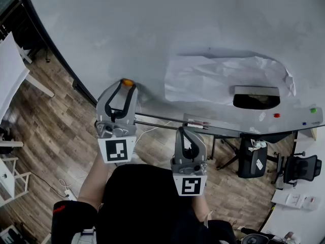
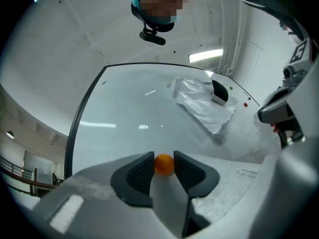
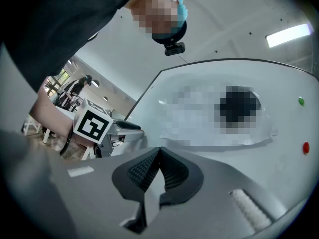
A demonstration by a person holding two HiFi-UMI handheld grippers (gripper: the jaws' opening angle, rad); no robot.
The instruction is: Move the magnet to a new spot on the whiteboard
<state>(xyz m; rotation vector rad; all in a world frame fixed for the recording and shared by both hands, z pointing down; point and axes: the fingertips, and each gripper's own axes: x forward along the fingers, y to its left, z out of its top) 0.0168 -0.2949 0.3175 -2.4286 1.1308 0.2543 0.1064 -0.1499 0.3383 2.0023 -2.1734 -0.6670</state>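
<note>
Facing a big whiteboard (image 1: 152, 34) with wood-plank floor (image 1: 51, 126) showing off to the left, so working on an upright surface here, not a table. Holding the left gripper (image 1: 127, 84) up at the board's lower-left area and reaching the little orange magnet (image 2: 164, 164) with just the tips. Pinching it between the ribbed pads (image 2: 142, 171), touching on either side as far as the left gripper view shows, with the jaws standing fairly wide because of the magnet's width. Probably gripping at the very tips to avoid bumping the gripper body into the board. Looking like the grab step, with the magnet not yet pulled off its spot.

Holding the right gripper (image 3: 159, 153) lower and back from the board, jaws pressed fully together with nothing between them. Basically parking it out of the way, since one gripper seems plenty for this.

Seeing lots of bare board above and to the right for the new spot. Worth steering clear of the crumpled paper sheet (image 1: 223, 78), the dark eraser (image 1: 256, 98) at its lower right, and the small red magnet (image 1: 277, 115) and green magnet (image 1: 313, 110) further along. Expecting some resistance coming off the board, so thinking firm squeeze, maybe tilting or sliding rather than yanking straight out and risking it popping loose.
</note>
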